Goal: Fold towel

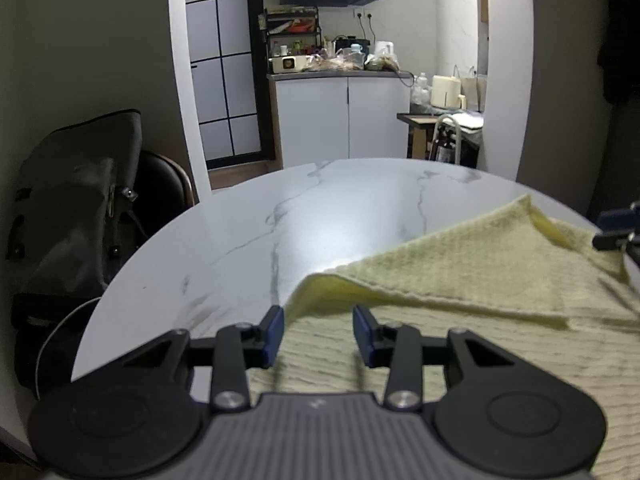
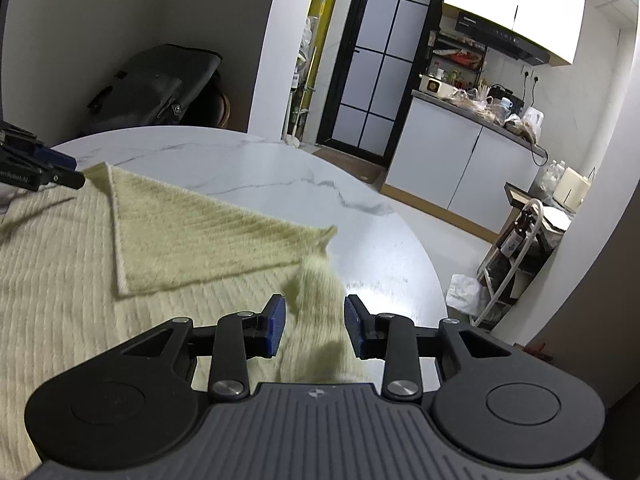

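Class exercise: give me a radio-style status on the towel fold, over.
Left gripper open, right gripper open, nothing pinched. Towel on table, far part folded over. Nothing in the way.

The towel (image 1: 460, 280) runs out past the right and bottom edges in the left wrist view, so its full outline can't be told. Beyond the towel, the right gripper (image 1: 618, 228) is sliced off by the right edge there, only a dark tip showing. In the right wrist view the towel's corner (image 2: 316, 280) between the near fingers is smeared with blur. The left gripper (image 2: 36, 168) is cut by the left edge, its printed label only partly readable. Countertop clutter (image 1: 340, 58) behind the towel is too small to identify.
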